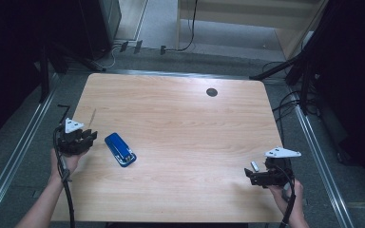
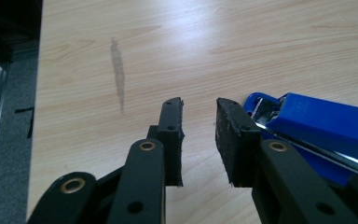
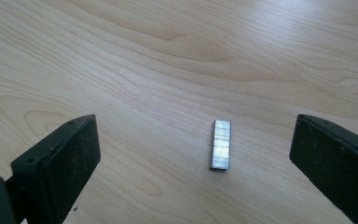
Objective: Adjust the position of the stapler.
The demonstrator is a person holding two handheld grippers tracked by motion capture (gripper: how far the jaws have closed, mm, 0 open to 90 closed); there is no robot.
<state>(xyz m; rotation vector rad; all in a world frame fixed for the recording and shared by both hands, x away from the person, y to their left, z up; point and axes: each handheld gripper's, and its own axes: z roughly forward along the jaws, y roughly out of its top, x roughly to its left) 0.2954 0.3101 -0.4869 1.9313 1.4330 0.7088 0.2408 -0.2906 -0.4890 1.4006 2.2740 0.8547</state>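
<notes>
A blue stapler (image 1: pixel 120 149) lies on the wooden table (image 1: pixel 185 123) at the left, its metal front end toward my left gripper (image 1: pixel 90 137). In the left gripper view the stapler (image 2: pixel 321 126) lies just right of my left gripper (image 2: pixel 199 112). Its jaws stand a narrow gap apart with nothing between them. A short silver strip of staples (image 1: pixel 254 166) lies flat near the table's right front. My right gripper (image 1: pixel 248 176) hovers beside it. In the right gripper view my right gripper (image 3: pixel 194 123) is wide open, and the strip of staples (image 3: pixel 221 144) lies on the wood between the jaws, untouched.
A dark round cable hole (image 1: pixel 212 92) sits in the table's far right part. A grey smear (image 2: pixel 118 70) marks the wood ahead of the left gripper. Metal rails (image 1: pixel 24 142) run along both sides of the table, with cables (image 1: pixel 285 102) on the floor behind.
</notes>
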